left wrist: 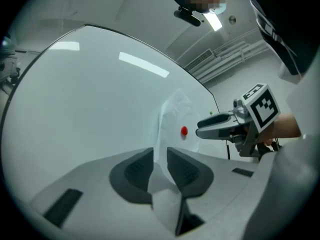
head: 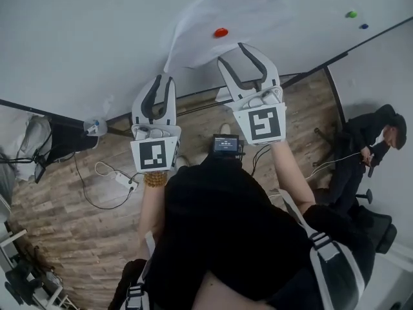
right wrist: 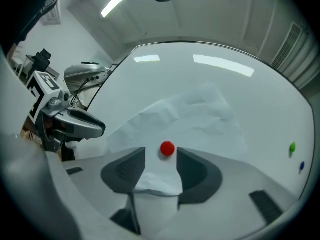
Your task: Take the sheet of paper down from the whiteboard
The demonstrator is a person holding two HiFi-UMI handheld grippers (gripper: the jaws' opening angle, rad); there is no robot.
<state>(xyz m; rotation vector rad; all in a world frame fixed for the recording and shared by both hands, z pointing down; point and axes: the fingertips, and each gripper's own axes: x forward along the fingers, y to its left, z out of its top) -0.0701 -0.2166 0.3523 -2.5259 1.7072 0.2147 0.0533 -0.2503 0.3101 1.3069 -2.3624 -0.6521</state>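
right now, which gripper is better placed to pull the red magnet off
Right: the right gripper has open jaws lined up on the red magnet; the left gripper is at the sheet of paper edge.

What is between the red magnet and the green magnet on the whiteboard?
In the head view, only the sheet of paper under the red magnet, then bare whiteboard up to the green magnet.

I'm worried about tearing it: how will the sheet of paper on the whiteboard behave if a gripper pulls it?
Likely floppy and light: the sheet of paper is creased and one edge curls off the whiteboard. Only the red magnet seems to pin it, so a tug may pivot it there, or tear it.
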